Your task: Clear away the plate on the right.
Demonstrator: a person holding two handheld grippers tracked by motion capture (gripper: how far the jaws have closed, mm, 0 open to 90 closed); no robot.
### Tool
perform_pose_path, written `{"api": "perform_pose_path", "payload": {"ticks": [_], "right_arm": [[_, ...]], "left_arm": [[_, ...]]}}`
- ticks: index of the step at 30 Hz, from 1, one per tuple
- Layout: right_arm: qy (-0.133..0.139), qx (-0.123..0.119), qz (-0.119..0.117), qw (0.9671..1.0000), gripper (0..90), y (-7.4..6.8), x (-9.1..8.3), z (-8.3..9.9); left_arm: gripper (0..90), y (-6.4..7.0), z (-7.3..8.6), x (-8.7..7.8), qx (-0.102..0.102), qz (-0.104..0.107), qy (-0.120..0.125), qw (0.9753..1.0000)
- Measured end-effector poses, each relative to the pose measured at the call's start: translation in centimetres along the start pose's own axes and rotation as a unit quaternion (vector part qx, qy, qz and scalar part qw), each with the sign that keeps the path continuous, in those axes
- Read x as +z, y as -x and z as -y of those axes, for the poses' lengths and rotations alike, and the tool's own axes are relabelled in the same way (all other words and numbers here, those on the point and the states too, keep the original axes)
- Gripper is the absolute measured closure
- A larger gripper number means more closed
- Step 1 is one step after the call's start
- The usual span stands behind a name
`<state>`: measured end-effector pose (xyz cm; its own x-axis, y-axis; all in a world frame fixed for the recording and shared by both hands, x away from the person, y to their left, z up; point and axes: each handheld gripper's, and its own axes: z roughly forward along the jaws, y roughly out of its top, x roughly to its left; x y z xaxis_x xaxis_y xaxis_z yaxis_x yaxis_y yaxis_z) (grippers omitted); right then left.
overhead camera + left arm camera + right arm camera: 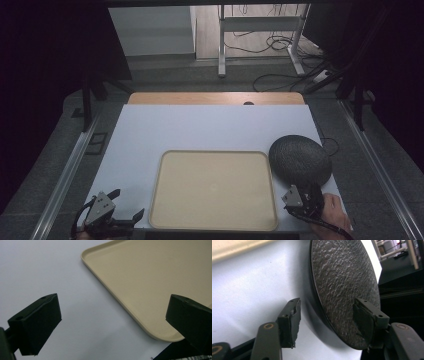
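A dark, rough-textured round plate (300, 159) lies on the white table cover, just right of an empty beige tray (215, 227). My right gripper (306, 189) is at the plate's near edge. In the right gripper view its jaws stand open astride the plate (342, 285) rim, one finger (292, 320) over the white cover, the other on the plate side; my right gripper (329, 322) is not clamped. My left gripper (129, 203) hovers open at the front left, beside the tray's near left corner. Between its wide jaws, my left gripper (112, 322) has only white cover and the tray (150, 285) corner ahead.
The white cover (200, 130) spans most of the wooden table (215, 98), whose bare strip runs along the back. Beyond the table stand a metal frame (222, 45) and floor cables (280, 45). A person's hand (335, 210) holds the right gripper at the front right.
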<state>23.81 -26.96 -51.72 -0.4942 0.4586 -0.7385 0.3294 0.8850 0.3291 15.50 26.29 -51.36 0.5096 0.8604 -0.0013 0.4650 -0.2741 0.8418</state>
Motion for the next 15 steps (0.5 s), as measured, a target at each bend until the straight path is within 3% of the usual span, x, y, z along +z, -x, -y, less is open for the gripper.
{"api": "perform_pose_path", "payload": {"ticks": [15], "right_arm": [[-0.016, -0.086, 0.037, 0.9955, 49.9, -0.6, 1.3, -0.4]], "left_arm": [[0.0, 0.0, 0.0, -0.1, 0.000, -0.001, 0.002, 1.0000]]}}
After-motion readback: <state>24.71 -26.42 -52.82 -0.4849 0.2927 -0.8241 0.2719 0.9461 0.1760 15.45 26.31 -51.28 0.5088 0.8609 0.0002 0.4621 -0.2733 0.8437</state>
